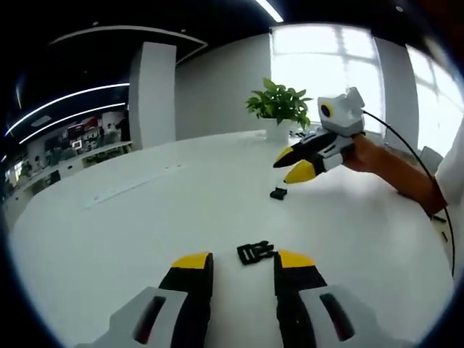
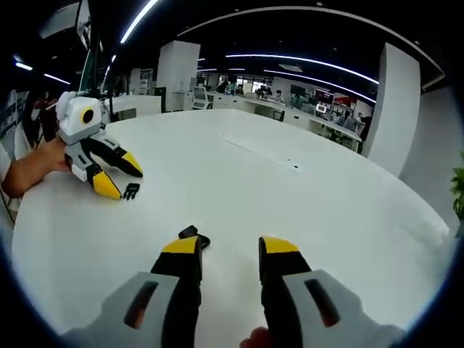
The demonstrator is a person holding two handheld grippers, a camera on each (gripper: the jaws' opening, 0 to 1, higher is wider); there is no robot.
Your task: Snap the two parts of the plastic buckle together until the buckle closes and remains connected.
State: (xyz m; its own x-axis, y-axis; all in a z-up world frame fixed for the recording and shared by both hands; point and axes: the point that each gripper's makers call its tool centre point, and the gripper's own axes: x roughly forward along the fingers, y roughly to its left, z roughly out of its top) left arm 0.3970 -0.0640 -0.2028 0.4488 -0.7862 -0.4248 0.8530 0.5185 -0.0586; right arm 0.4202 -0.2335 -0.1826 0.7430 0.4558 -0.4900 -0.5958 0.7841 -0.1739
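Two black plastic buckle parts lie apart on the smooth white round worktop. The pronged part (image 1: 255, 252) rests just beyond the left gripper (image 1: 243, 264), long axis across that view, prongs pointing left. The smaller part (image 2: 194, 235) lies beside the right gripper (image 2: 228, 254). Both grippers' yellow-tipped jaws stand wide open, holding nothing.

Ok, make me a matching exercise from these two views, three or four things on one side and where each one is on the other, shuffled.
Things:
1. pronged buckle half
2. socket buckle half
3. potted plant
4. left hand-held gripper

Places:
A. far edge of the white table
B. under the right hand-held gripper tips
C. open, jaws either side of a buckle half
D. between the left jaws

Pairs: 1-D, 2-B, 3-A, 4-C
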